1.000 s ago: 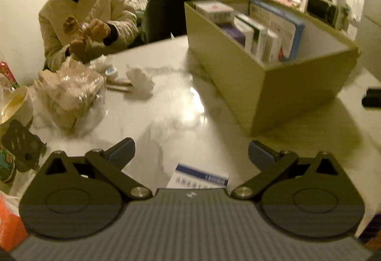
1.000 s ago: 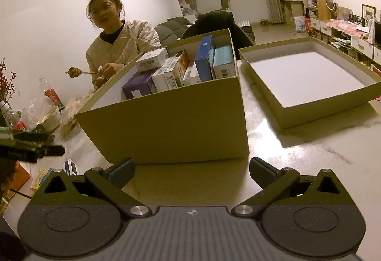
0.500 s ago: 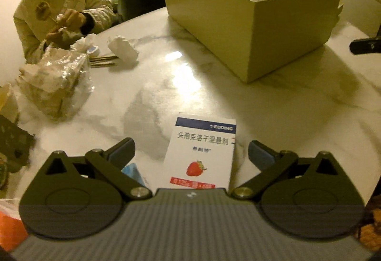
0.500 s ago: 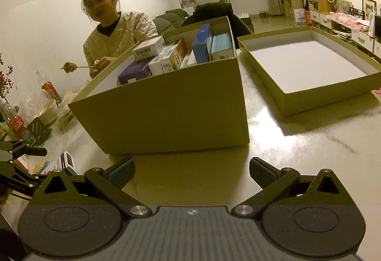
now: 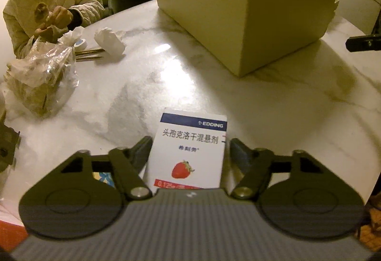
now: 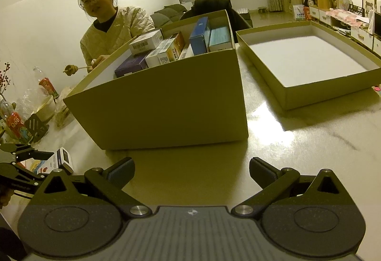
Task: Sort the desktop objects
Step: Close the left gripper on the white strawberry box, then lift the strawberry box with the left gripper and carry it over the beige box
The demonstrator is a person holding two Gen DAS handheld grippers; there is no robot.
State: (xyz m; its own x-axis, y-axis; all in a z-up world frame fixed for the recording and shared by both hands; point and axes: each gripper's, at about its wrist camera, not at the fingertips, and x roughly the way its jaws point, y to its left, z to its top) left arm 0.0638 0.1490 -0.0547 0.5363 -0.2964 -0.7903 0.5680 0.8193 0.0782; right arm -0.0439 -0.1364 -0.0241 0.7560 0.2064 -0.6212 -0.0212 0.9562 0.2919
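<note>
A white medicine box with a blue band and a strawberry picture [image 5: 190, 151] lies on the marble table between the fingers of my left gripper [image 5: 189, 149]. The jaws have closed in against both of its sides. The same box [image 6: 62, 159] and my left gripper [image 6: 21, 161] show at the far left of the right wrist view. A tan cardboard box [image 5: 240, 11] holding several upright medicine boxes [image 6: 176, 45] stands beyond. My right gripper [image 6: 190, 171] is open and empty, low over the table in front of that cardboard box [image 6: 166, 108].
A shallow tan box lid [image 6: 307, 58], white inside, lies right of the cardboard box. A seated person [image 5: 47, 1] eats at the far left. A plastic bag [image 5: 40, 77], crumpled tissue [image 5: 109, 41], skewers and drink bottles [image 6: 16, 125] crowd the left side.
My left gripper has tilted down and moved forward over the strawberry box, and its jaws have closed from wide open onto the box's sides. My right gripper has barely moved and stays open.
</note>
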